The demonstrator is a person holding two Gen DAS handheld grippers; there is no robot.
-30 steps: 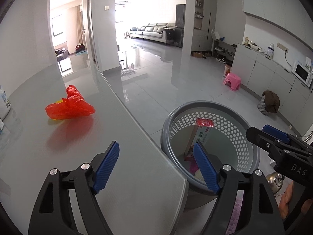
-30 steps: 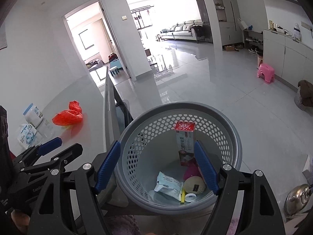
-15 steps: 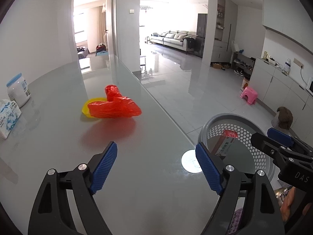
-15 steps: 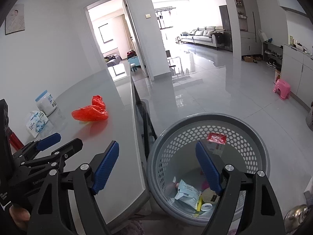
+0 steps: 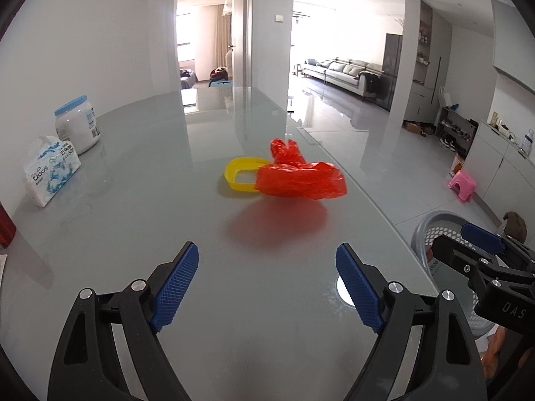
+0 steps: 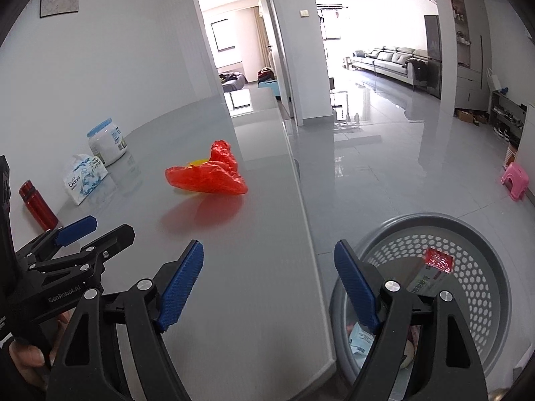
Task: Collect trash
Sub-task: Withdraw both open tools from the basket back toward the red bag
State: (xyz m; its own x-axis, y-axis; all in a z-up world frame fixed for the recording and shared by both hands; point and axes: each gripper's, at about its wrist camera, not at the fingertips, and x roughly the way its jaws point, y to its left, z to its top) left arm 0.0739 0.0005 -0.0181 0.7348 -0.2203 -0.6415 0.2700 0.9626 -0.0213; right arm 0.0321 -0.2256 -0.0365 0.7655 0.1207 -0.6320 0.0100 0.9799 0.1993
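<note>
One crumpled red plastic bag is seen lying mid-table on a yellow lid, faced by the left gripper, lettered "GenRobot.AI", and the right gripper, both spread wide and empty, beside one grey trash basket.

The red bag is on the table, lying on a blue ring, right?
Nearly. The red bag does lie on the table, but the ring partly under it is yellow, not blue. The left wrist view shows it best.
</note>
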